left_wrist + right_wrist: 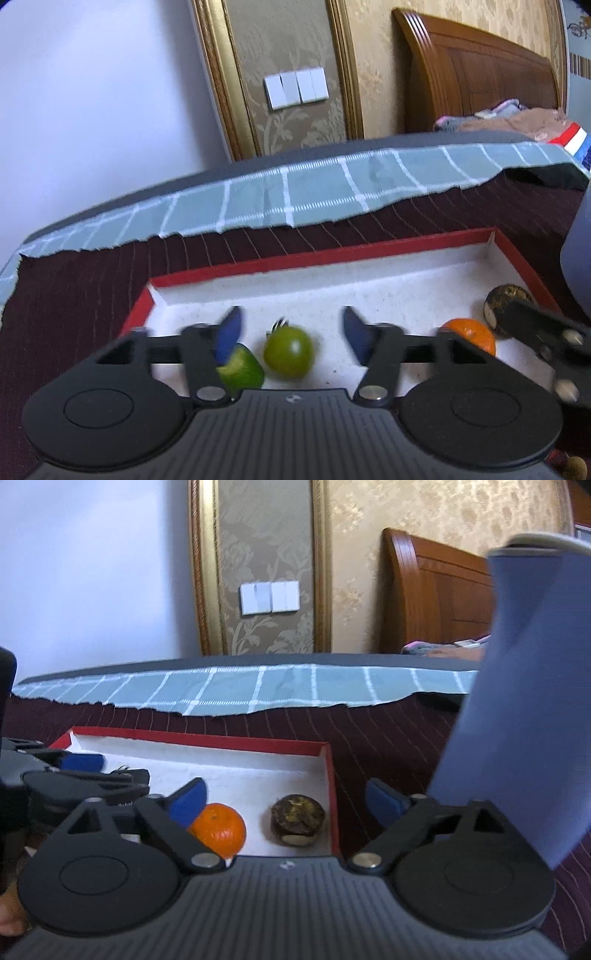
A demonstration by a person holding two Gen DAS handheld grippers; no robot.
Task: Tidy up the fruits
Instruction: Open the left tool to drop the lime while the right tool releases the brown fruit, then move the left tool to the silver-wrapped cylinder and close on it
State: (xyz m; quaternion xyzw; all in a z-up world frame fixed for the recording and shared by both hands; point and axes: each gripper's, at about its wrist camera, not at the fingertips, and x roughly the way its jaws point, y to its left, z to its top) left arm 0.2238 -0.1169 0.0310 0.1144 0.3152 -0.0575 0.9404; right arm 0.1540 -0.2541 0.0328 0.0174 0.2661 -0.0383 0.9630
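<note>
With both my grippers spread open, left gripper (291,332) frames a smooth round green tomato (289,351), untouched; right gripper (286,799) hovers by a dimpled orange tangerine (219,830).

A dark grey tabletop (258,661) carries a pale green cloth with a white check (258,694) along its far side and a dark maroon cloth with thin pale stripes (388,738) nearer the cameras. On the maroon cloth lies a shallow red-rimmed box with a white floor (328,775). A tall blue cylinder (517,701) appears to stand just right of the box, though its base is hidden.
</note>
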